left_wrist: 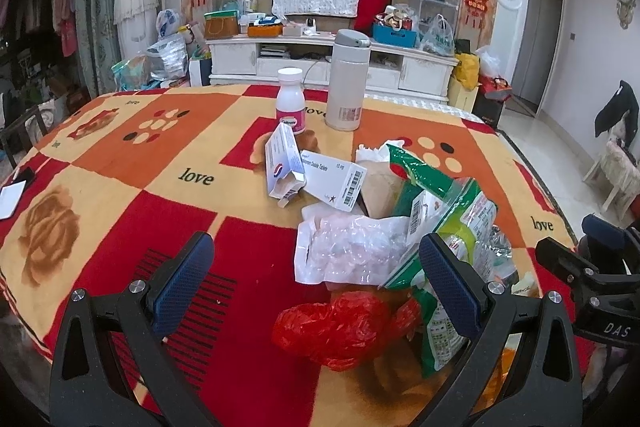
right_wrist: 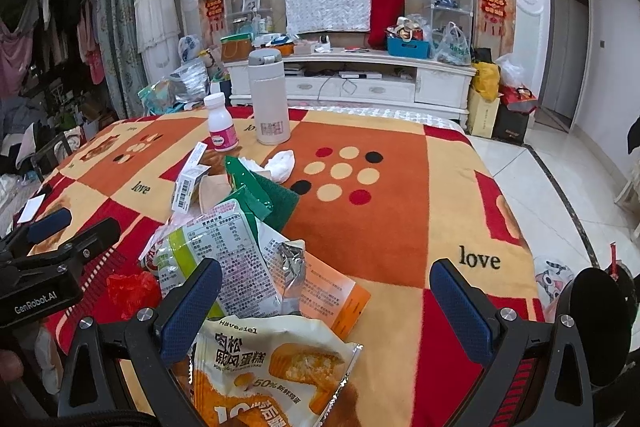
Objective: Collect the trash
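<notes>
A heap of trash lies on a table under a red, orange and yellow blanket (left_wrist: pixel 120 195). It holds a crumpled red plastic bag (left_wrist: pixel 332 327), a clear plastic wrapper (left_wrist: pixel 348 251), green snack bags (left_wrist: pixel 436 183), two white medicine boxes (left_wrist: pixel 286 163) and a crumpled tissue (right_wrist: pixel 282 165). My left gripper (left_wrist: pixel 316 267) is open and empty just above the red bag. My right gripper (right_wrist: pixel 326 293) is open and empty over an orange cake wrapper (right_wrist: pixel 272 371) and a silver-lined packet (right_wrist: pixel 240 259). Each gripper shows at the edge of the other's view.
A white thermos (left_wrist: pixel 346 81) and a pink-labelled pill bottle (left_wrist: pixel 291 103) stand at the table's far side. A white card (left_wrist: pixel 10 199) lies at the left edge. A cluttered TV cabinet (left_wrist: pixel 320 61) stands behind; tiled floor (right_wrist: pixel 560 187) lies to the right.
</notes>
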